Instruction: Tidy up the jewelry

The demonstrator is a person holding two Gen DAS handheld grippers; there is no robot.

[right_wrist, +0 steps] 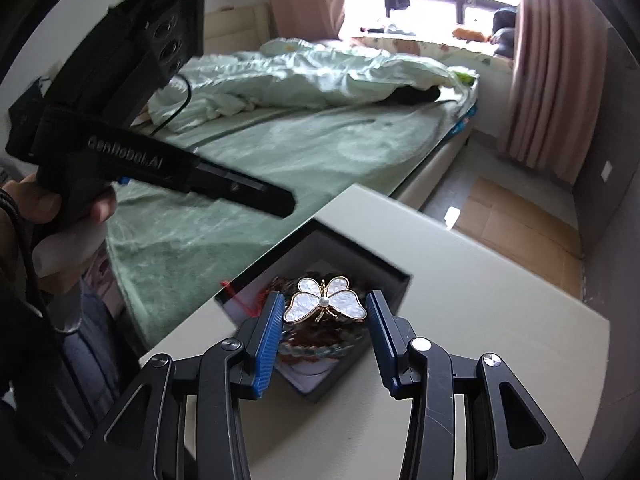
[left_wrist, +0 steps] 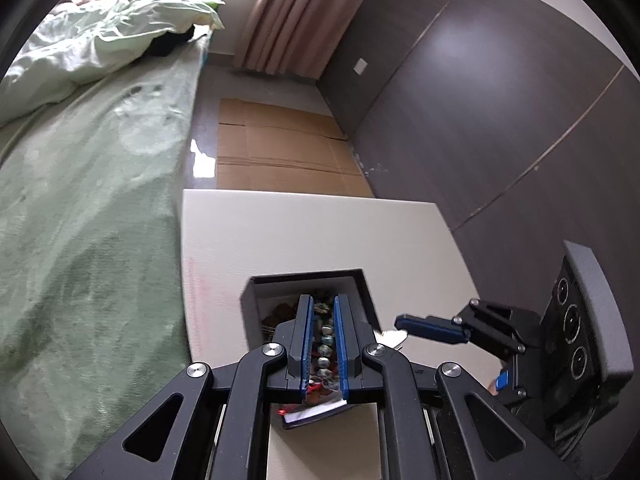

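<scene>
A dark jewelry box (right_wrist: 394,276) with a white lining stands open on the pale table (right_wrist: 480,300). Beaded bracelets (right_wrist: 316,346) lie in it. My right gripper (right_wrist: 324,297) hovers over the box, shut on a white butterfly brooch (right_wrist: 325,302) with a gold rim and a pearl, wings spanning pad to pad. In the left wrist view the box (left_wrist: 308,274) lies under my left gripper (left_wrist: 323,300), which is shut to a narrow slit. A strand of beads (left_wrist: 325,344) shows through that slit; whether the pads touch it I cannot tell. The right gripper (left_wrist: 400,325) and brooch (left_wrist: 394,336) are right of the box.
A bed with a green cover (left_wrist: 100,220) runs along the table's left side. Flattened cardboard (left_wrist: 280,148) lies on the floor beyond the table, and a dark panelled wall (left_wrist: 480,120) is to the right. A person's hand (right_wrist: 40,208) holds the left gripper (right_wrist: 280,200).
</scene>
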